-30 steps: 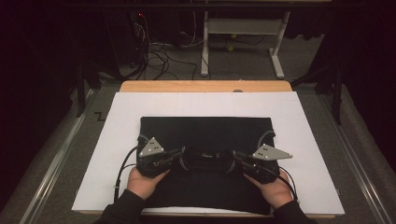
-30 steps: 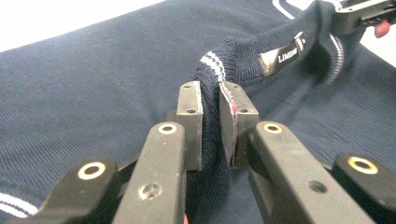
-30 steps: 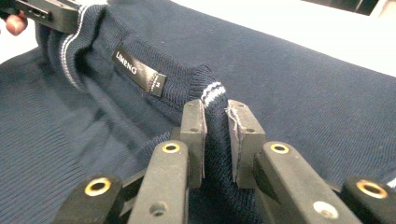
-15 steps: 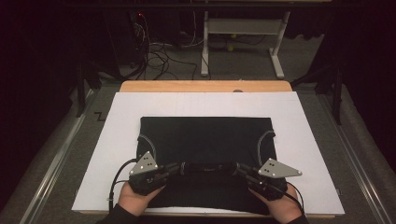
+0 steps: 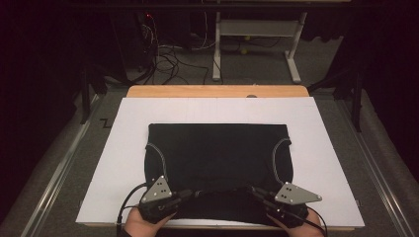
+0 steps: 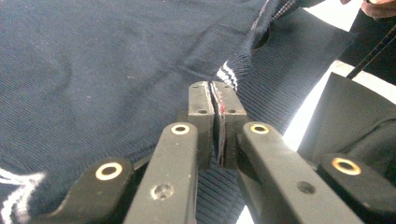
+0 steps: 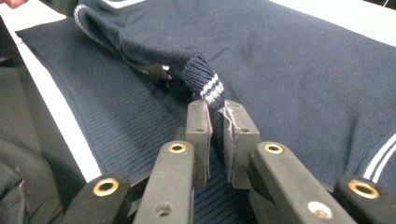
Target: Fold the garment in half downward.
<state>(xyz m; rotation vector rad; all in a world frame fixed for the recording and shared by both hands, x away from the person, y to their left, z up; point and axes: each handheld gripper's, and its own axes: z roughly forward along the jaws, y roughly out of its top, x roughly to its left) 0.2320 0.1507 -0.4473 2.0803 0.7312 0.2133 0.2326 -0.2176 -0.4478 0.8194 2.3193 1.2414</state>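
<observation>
You are working at a wooden table (image 5: 217, 91) covered by a large white sheet (image 5: 123, 148). A dark navy knitted sweater (image 5: 217, 153) lies flat on the middle of that sheet, folded into a rough rectangle, with thin white piping curving along its two sides. Your left gripper (image 5: 197, 193) sits at the sweater's near edge on the left, its jaws clenched on a thin fold of the knit (image 6: 215, 100). Your right gripper (image 5: 253, 189) sits at the near edge on the right, its jaws clamped on a ribbed cuff with white stripes (image 7: 211, 91). Around the table lies grey carpet (image 5: 54, 168). Beyond the far edge, the dim room holds a white metal desk frame (image 5: 257, 29) and tangled cables (image 5: 168, 57) on the floor.
</observation>
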